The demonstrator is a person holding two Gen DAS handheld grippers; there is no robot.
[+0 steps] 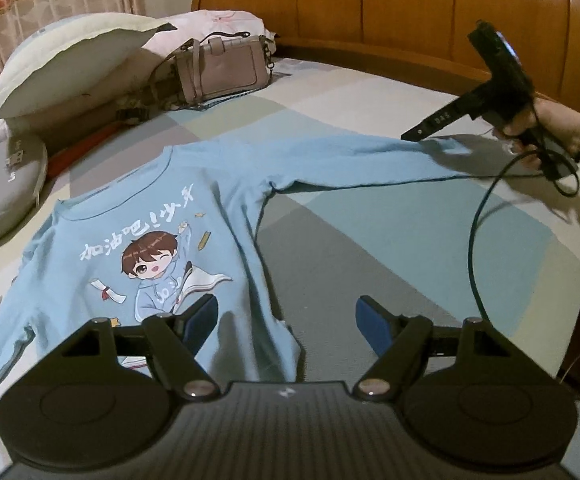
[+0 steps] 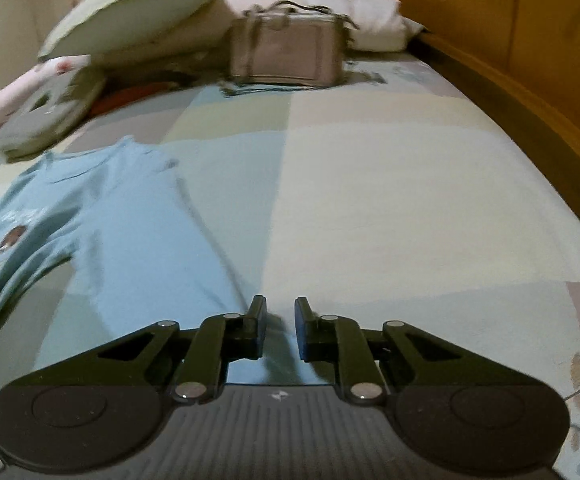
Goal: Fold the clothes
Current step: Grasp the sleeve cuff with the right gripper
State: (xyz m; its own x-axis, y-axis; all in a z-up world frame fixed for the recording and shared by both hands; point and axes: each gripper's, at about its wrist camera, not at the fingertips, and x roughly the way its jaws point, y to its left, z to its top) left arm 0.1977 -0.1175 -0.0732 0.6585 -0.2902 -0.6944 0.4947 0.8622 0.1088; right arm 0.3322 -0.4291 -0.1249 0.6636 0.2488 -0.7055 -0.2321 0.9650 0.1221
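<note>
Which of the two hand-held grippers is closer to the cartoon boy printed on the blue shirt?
The left hand-held gripper: it hangs open over the shirt's lower edge, just below the cartoon boy. The right hand-held gripper is far off at the outstretched sleeve's end.

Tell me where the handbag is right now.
The handbag stands at the far end of the bed, propped against the pillows near the wooden headboard, beyond the blue shirt; in the left wrist view it sits upper left.
</note>
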